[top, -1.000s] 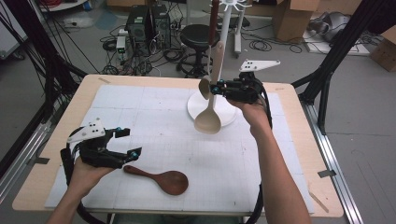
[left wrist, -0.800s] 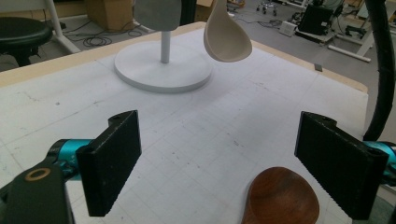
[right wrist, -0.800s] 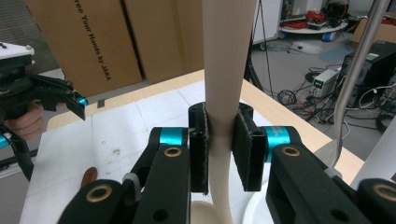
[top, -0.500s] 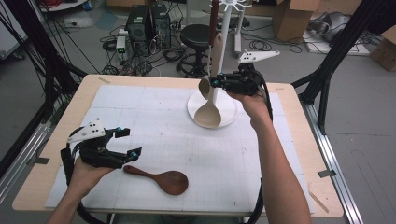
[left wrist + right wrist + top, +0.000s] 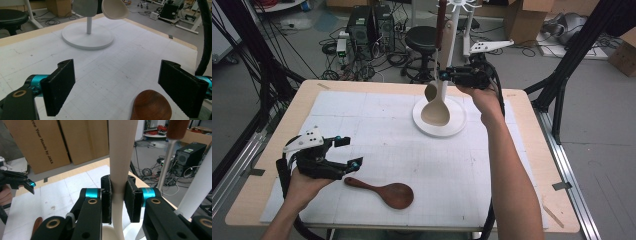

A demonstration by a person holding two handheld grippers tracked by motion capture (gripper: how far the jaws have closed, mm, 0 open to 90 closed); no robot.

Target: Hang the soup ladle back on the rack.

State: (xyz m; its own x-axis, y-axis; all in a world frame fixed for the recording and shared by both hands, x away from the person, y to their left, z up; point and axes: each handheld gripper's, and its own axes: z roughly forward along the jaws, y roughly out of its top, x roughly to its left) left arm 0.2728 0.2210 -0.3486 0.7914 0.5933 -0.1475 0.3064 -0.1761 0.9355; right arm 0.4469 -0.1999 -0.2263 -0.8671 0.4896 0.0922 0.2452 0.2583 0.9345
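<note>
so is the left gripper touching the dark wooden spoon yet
Apart. In the left gripper view the left gripper has its jaws wide open above the mat, and the dark wooden spoon lies between them with clear mat showing on both sides.

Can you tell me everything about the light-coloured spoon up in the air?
The pale spoon looks like light, cream-coloured wood, smooth and unpainted. It has a long flat handle and a round, deep bowl. It hangs nearly upright, bowl down, handle up, held above the round white base of the rack and close beside its pole. The right gripper holds it: its two black jaws are shut on the handle, one pad pressing each side. Nothing else can be seen touching the spoon, and its bowl does not reach the base.
</note>
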